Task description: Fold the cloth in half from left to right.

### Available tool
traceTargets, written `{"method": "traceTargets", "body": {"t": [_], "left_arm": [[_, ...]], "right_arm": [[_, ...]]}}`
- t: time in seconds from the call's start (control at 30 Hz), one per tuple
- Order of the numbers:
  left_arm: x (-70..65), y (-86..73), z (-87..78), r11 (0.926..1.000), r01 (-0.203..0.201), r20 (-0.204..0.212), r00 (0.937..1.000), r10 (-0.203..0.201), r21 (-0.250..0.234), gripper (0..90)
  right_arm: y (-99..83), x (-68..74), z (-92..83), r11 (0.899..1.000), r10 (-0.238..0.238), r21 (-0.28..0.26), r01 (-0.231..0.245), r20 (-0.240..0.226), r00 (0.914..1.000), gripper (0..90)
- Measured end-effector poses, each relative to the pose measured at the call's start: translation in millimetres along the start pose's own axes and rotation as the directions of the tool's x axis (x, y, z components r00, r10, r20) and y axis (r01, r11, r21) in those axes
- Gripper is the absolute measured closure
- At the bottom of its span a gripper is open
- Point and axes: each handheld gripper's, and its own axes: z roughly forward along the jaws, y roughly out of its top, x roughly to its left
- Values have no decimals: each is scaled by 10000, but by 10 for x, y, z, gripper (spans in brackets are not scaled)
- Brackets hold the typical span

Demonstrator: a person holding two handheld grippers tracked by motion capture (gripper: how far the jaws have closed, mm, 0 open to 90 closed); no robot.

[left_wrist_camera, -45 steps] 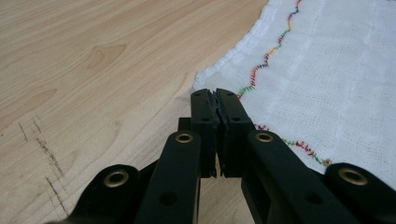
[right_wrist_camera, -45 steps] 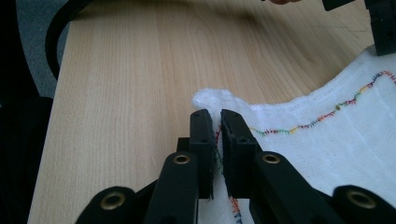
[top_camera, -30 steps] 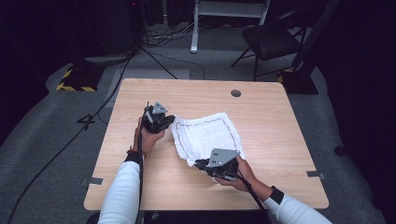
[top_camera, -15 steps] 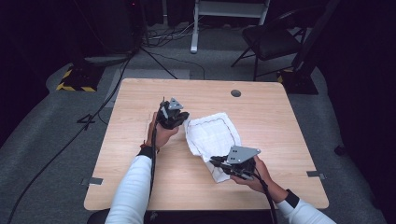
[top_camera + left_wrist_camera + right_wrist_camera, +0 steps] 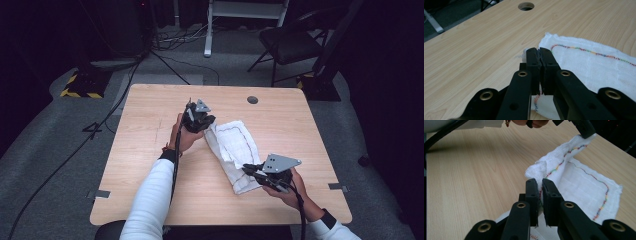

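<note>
A: High view, left to right. Left tool [image 5: 199, 118] at frame centre-left, jaws pinched shut on one corner of the white cloth [image 5: 235, 150]. Right tool [image 5: 264, 174] lower right of centre, likewise clamped on a near corner.

B: Left gripper view agrees: jaws closed, fabric caught between the pads [image 5: 533, 65]. Fold status?

A: Partway, I judge. One edge is lifted and carried over the rest, which lies on the worktop [image 5: 150, 130]. The raised edge is not yet laid down or squared.

B: Cloth appearance?

A: White gauzy weave, square quilting lines, multicoloured stitching along the hem. Right gripper view shows the lifted edge [image 5: 559, 157] standing as a ridge, the flat layer to its right.
</note>
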Motion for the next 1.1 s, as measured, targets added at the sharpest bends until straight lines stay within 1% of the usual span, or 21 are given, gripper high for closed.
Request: {"method": "traceTargets", "body": {"t": [0.03,0.13,0.2,0.27,0.47,0.57,0.63,0.73,0.77,0.8,0.87,0.97,1.03,1.07,1.1], "left_arm": [[-12,16,22,10000,80,162,9998,-79,-48,869],[-47,70,88,9999,-150,245,9996,151,-29,870],[-76,97,140,9999,-95,412,9991,93,47,870],[-95,128,185,9998,-179,513,9985,174,87,871],[-173,236,310,9996,-274,700,9972,273,18,873],[-214,265,384,9995,-303,839,9960,301,10,873],[-235,282,435,9993,-371,843,9958,366,52,873],[-265,307,505,9991,-399,927,9949,387,105,873],[-275,313,526,9993,-345,978,9947,331,127,874],[-278,322,549,9991,-392,1030,9940,374,155,874],[-292,335,600,9984,-491,994,9940,461,279,875],[-279,349,669,9983,-441,945,9947,403,386,875],[-273,354,727,9982,-368,839,9959,328,475,875],[-271,358,759,9981,-376,762,9965,339,480,874],[-274,364,790,9975,-395,719,9968,352,585,874]], "right_arm": [[-12,-8,-17,10000,38,-1,-38,51,10000,839],[-65,-39,-75,9998,155,116,-158,261,9995,839],[-79,-42,-91,9997,176,161,-181,322,9993,839],[-108,-51,-128,9994,224,241,-234,428,9988,839],[-207,-86,-225,9981,426,418,-457,724,9965,839],[-262,-118,-269,9966,684,415,-718,781,9946,839],[-307,-128,-293,9954,783,486,-824,823,9935,839],[-330,-129,-303,9950,759,583,-812,885,9932,838],[-339,-127,-306,9944,771,649,-831,901,9929,838],[-346,-127,-310,9941,772,689,-838,935,9926,838],[-365,-130,-316,9927,818,808,-896,956,9921,837],[-404,-142,-308,9902,879,995,-985,1054,9905,836],[-433,-157,-292,9874,939,1171,-1062,1060,9899,835],[-448,-168,-282,9853,957,1311,-1099,1102,9893,834],[-467,-183,-267,9835,971,1413,-1130,1151,9886,833]]}}
